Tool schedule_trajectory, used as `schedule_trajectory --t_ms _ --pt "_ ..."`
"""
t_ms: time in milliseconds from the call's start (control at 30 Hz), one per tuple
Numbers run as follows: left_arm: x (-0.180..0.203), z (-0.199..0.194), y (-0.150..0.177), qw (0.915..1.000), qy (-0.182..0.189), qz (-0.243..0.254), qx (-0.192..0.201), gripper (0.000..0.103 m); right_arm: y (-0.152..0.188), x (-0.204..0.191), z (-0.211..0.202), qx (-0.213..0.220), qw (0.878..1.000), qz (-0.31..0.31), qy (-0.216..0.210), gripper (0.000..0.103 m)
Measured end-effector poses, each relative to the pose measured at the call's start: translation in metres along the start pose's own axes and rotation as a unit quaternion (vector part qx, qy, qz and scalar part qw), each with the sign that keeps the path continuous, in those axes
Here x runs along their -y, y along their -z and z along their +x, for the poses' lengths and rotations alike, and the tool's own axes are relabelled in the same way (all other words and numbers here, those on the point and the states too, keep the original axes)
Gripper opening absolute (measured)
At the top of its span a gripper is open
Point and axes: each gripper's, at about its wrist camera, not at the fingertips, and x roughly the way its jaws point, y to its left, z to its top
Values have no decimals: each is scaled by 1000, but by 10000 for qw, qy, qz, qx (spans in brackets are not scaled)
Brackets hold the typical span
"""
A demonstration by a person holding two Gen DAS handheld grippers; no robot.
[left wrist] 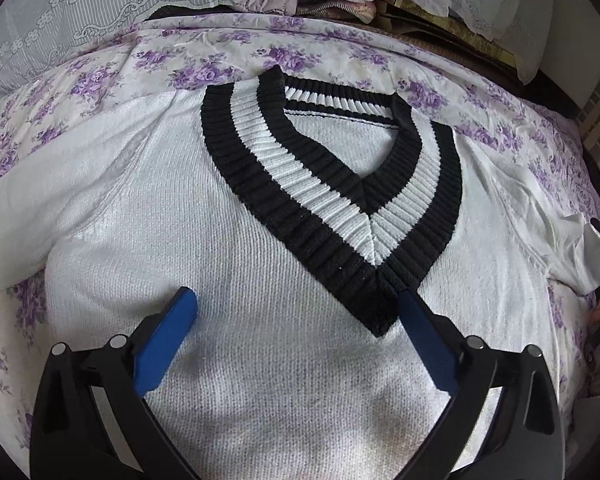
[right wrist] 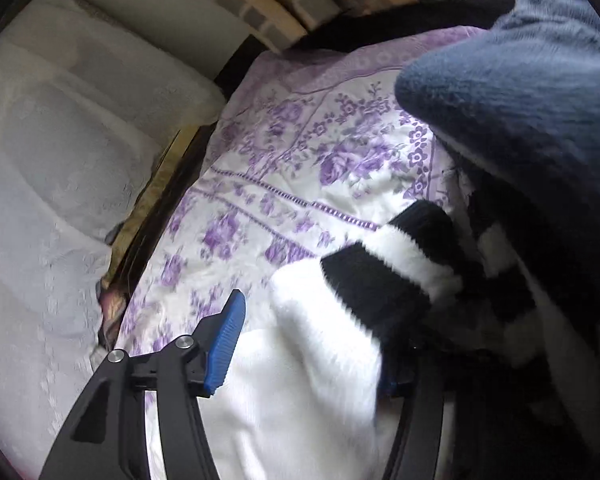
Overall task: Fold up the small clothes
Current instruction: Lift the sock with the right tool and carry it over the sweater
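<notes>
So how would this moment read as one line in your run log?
stage: fold start | sweater: flat on bedspread, V-neck up | left gripper: open above chest | right gripper: around striped cuff, grip unclear

Purple-flowered bedsheet, grey lace-patterned cloth behind it, dark blue fleece at one edge

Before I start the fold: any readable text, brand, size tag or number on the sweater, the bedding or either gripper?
None readable in either view.
White sweater: no print; no tag shows inside the striped V-neck collar.
Floral sheet: purple flower pattern only.
Left gripper and right gripper: no markings visible.
Striped cuff: blurred, no lettering made out.
</notes>
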Motion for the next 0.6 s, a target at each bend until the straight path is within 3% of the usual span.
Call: schedule_trajectory --t_ms 67,100,133,200,367,600 --pt "1 0 0 10000 -19 20 1 98 0 2 0 105 9999 115 -62 55" --pt "1 0 0 10000 -22 25 0 98 0 2 0 139 9998 109 -84 43" --pt "1 0 0 10000 -23 29 -2 98 1 3 -1 140 9998 76 -153 23" --pt "1 1 0 10000 -31 34 -6 98 3 2 -5 185 9992 48 -352 13" --pt "1 1 0 10000 -35 40 -6 98 1 -3 -25 513 9962 -1 -699 10" --pt "0 0 -1 10000 37 2 -22 98 8 -56 -45 256 9883 -538 -1402 10"
